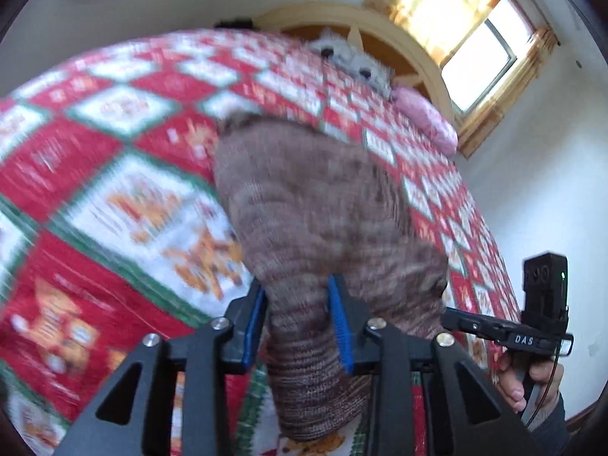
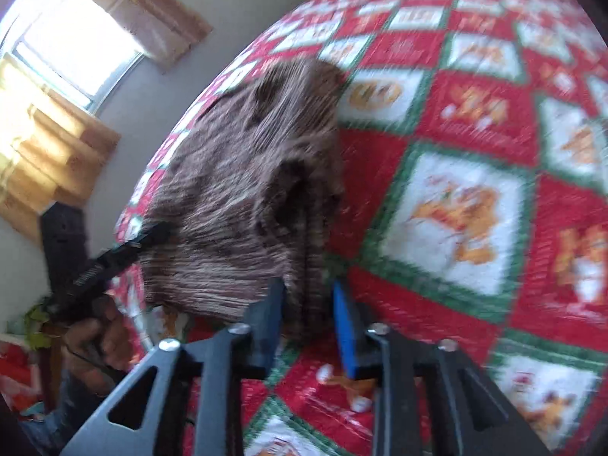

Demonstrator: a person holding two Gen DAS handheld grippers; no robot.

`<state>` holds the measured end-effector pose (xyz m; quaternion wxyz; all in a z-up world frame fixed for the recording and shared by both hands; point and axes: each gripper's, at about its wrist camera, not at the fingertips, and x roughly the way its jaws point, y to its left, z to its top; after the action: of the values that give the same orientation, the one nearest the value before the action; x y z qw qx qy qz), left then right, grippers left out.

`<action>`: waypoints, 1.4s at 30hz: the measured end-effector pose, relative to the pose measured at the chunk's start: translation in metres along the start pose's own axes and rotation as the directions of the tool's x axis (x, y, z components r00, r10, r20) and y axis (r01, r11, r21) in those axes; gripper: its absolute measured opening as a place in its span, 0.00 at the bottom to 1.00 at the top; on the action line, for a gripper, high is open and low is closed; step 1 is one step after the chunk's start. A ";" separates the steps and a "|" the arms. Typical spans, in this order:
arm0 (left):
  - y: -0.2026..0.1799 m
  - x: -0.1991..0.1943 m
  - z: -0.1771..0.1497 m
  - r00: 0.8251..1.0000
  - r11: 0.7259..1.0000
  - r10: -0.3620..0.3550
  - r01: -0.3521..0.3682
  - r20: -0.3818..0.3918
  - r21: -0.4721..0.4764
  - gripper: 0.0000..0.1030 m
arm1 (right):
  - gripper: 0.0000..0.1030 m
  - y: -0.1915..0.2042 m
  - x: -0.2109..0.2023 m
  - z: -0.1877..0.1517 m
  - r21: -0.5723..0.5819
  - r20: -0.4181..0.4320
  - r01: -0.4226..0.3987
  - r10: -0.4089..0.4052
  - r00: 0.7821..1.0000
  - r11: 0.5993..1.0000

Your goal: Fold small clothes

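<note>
A small brown knitted garment (image 1: 323, 205) hangs lifted above the bed, bunched and blurred by motion. My left gripper (image 1: 298, 296) is shut on its near edge, the knit squeezed between the blue pads (image 1: 340, 323). In the right wrist view the same garment (image 2: 243, 174) hangs in front, and my right gripper (image 2: 307, 296) is shut on a fold of its edge. The right gripper also shows at the right edge of the left wrist view (image 1: 505, 328); the left gripper shows at the left of the right wrist view (image 2: 110, 262), gripping the garment's other side.
A red, white and green patchwork quilt (image 1: 114, 174) covers the bed, which also fills the right wrist view (image 2: 456, 197). A grey plush toy (image 1: 353, 60) and a pink pillow (image 1: 429, 121) lie by the wooden headboard (image 1: 418, 45). A curtained window (image 1: 482, 49) is on the wall.
</note>
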<state>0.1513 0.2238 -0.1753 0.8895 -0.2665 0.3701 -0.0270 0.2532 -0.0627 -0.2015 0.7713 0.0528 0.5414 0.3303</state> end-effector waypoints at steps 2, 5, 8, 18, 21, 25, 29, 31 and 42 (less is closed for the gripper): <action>0.000 -0.009 0.008 0.998 1.000 0.022 -0.023 0.051 0.013 0.62 | 0.31 0.006 -0.016 0.005 -0.038 0.082 0.054 -0.051 0.995 0.998; 0.002 -0.007 0.025 0.990 0.995 0.092 -0.095 0.103 0.023 0.74 | 0.39 0.029 -0.033 0.018 -0.127 0.168 -0.005 0.027 0.985 0.992; 0.004 0.015 0.033 0.986 0.988 0.145 -0.149 0.085 0.042 0.74 | 0.51 0.050 -0.028 0.033 -0.206 0.194 -0.062 0.102 0.976 0.977; 0.011 0.053 0.024 0.966 0.961 0.257 -0.258 0.031 0.101 0.79 | 0.51 0.025 0.041 0.053 -0.121 0.113 -0.032 0.046 0.993 0.992; 0.009 0.044 0.022 0.967 0.964 0.253 -0.255 0.027 0.082 0.79 | 0.51 0.031 0.036 0.052 -0.125 0.123 -0.018 0.033 0.992 0.992; 0.002 0.023 0.011 0.968 0.964 0.247 -0.251 0.051 0.083 0.79 | 0.51 0.049 0.018 0.040 -0.170 0.181 0.021 0.010 0.983 0.985; -0.006 0.011 -0.006 0.968 0.961 0.247 -0.251 0.054 0.112 0.79 | 0.51 0.065 0.004 0.017 -0.246 0.206 0.023 0.029 0.978 0.969; -0.009 0.011 -0.014 0.970 0.963 0.240 -0.243 0.041 0.118 0.83 | 0.51 0.071 0.006 0.006 -0.282 0.195 0.050 0.007 0.981 0.958; -0.018 0.018 -0.032 0.959 0.947 0.283 -0.281 0.008 0.155 0.84 | 0.51 0.061 0.020 -0.014 -0.256 0.161 0.107 -0.067 0.985 0.961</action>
<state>0.1458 0.1895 -0.1971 0.8996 -0.1411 0.4073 0.0698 0.2172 -0.0081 -0.1966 0.8241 -0.0493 0.4346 0.3600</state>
